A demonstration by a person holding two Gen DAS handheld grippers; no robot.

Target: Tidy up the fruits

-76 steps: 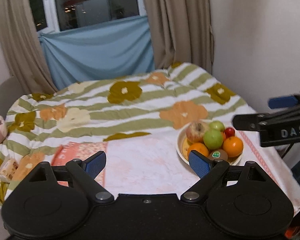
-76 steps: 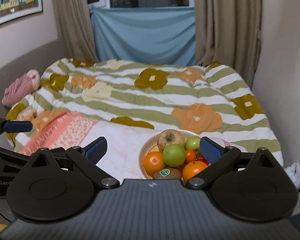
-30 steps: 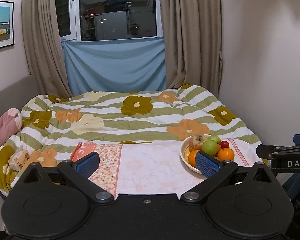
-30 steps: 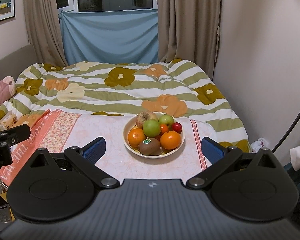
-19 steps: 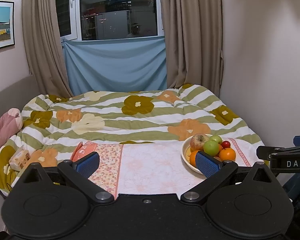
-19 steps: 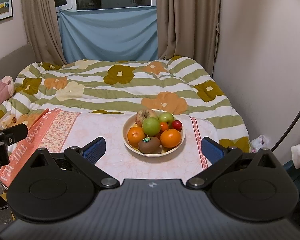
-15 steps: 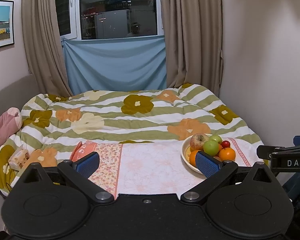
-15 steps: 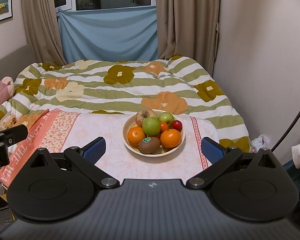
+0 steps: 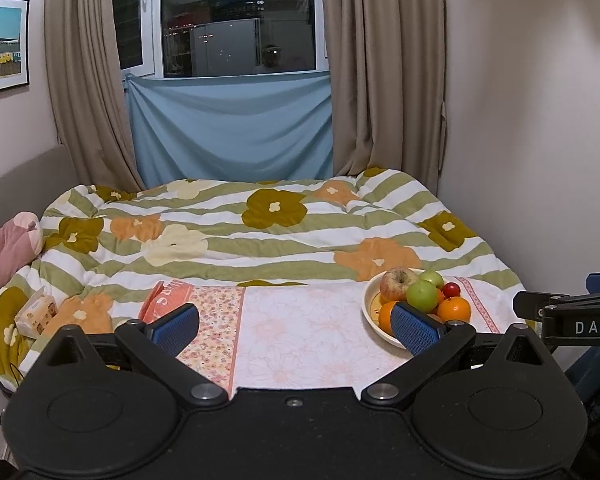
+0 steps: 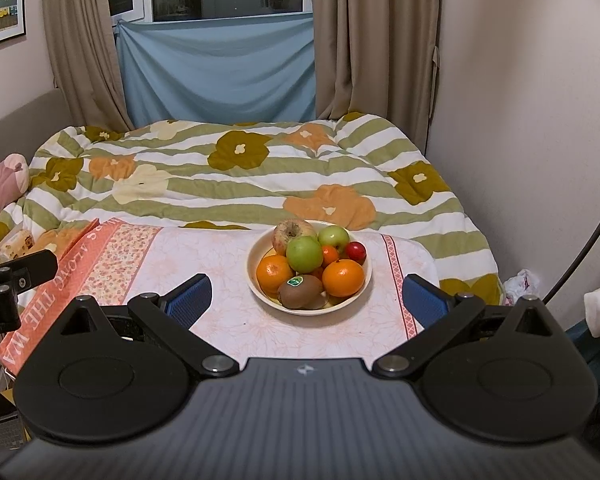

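Note:
A cream bowl [image 10: 256, 278] piled with fruit stands on a pink floral cloth [image 10: 228, 312]. It holds a reddish apple [image 10: 292, 234], two green apples [image 10: 305, 254], two oranges [image 10: 343, 278], a kiwi [image 10: 300, 291] with a sticker and a small red fruit [image 10: 356, 250]. My right gripper [image 10: 306, 300] is open, its blue pads wide apart, short of the bowl. In the left wrist view the same bowl [image 9: 370, 306] lies to the right, partly behind a blue pad. My left gripper [image 9: 296, 326] is open and holds nothing.
The cloth covers a small table in front of a bed with a striped flower quilt [image 10: 236, 176]. A pink soft toy [image 9: 8, 246] and a tissue pack [image 9: 36, 312] lie at the left. A wall [image 10: 532, 120] runs close on the right; curtains [image 9: 380, 80] hang behind.
Since 2.5 s ago both grippers have pulled back and risen, so the bowl looks farther off. Over the last second the views have barely shifted. Both stay open.

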